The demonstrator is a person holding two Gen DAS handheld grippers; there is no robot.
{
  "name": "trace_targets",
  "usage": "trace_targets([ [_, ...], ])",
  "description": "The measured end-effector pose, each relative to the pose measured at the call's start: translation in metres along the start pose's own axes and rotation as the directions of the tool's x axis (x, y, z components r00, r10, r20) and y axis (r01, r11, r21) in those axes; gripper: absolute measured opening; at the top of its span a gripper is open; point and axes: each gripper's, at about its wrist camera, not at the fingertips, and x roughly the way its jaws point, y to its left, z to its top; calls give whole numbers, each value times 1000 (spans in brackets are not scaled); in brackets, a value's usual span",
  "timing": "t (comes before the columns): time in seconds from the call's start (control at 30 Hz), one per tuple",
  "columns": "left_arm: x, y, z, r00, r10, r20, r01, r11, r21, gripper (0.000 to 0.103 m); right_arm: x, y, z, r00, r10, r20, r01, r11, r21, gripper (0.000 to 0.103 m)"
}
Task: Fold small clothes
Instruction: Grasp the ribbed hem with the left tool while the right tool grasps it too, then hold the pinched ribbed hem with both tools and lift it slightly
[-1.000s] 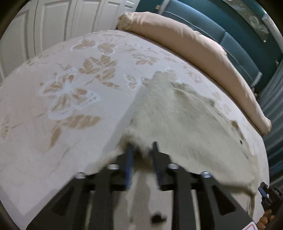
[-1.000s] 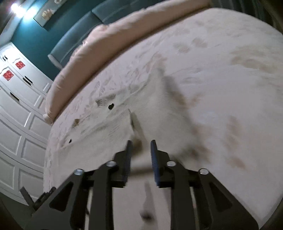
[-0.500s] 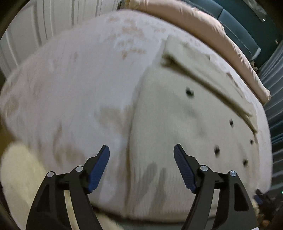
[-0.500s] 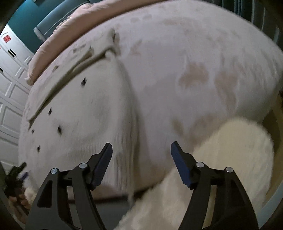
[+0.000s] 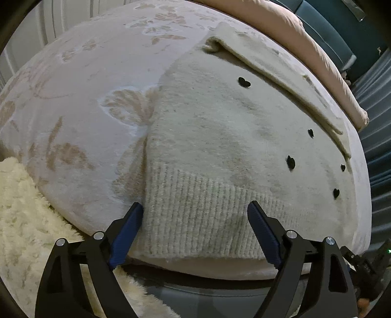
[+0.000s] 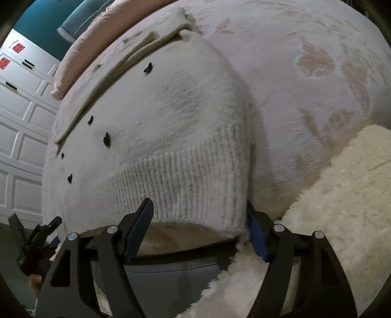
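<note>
both tongs, left tongs (image 5: pixel 195 208) and right tongs (image 6: pixel 199 205), have just been opening, wide and empty, over the sweater (image 5: pixel 220 146) hem at the bed's (image 5: pixel 97 73) near edge; pinch both corners evenly.

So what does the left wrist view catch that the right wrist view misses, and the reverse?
Only the left wrist view shows the sweater's left edge and the striped wall beyond the bed.

Only the right wrist view shows the sweater's right edge, the panelled white doors and their red stickers.

Both show the cream sweater with black heart buttons lying flat on the floral bedspread, its ribbed hem nearest, the pink pillow, and a claw, left and right, just opened, straddling a hem corner without pinching it.
</note>
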Motion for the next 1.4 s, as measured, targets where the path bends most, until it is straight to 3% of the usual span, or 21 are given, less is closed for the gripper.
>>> trace_targets([
  [0.07,0,-2,1,1000,-19,0,19,1000,15,78,2,2,0,1000,2,5,-2,1000,0,70],
  [0.13,-2,-6,4,998,-57,-1,57,998,32,62,2,5,-1,1000,8,10,-8,1000,-6,70],
  [0.2,-2,-12,7,996,-85,-21,86,995,49,35,1,8,-1,1000,14,16,-13,1000,-28,66],
  [0.37,-9,-16,8,996,-91,-20,93,991,97,10,-1,16,-1,1000,-3,30,5,998,-63,57],
  [0.43,-15,-19,10,994,-113,-13,113,988,104,8,-2,18,-1,999,-6,38,8,997,-71,51],
  [0.57,-28,-22,13,989,-147,0,146,985,90,7,-8,23,2,998,-18,68,25,994,-110,11],
  [0.6,-31,-23,13,988,-152,3,151,985,87,7,-11,24,3,997,-15,77,23,994,-111,9],
  [0.73,-49,-22,15,987,-159,17,157,984,87,6,-33,30,5,990,-4,141,26,988,-153,6],
  [0.97,-70,-20,-2,986,-165,0,164,981,106,5,-67,32,-8,990,-26,138,59,967,-246,4],
  [1.17,-78,-22,-30,989,-139,-54,146,977,157,5,-78,21,-26,993,-62,102,90,951,-297,4],
  [1.4,-81,-12,-50,981,-151,-120,169,973,159,7,-80,6,-52,998,-59,3,57,946,-319,4],
])
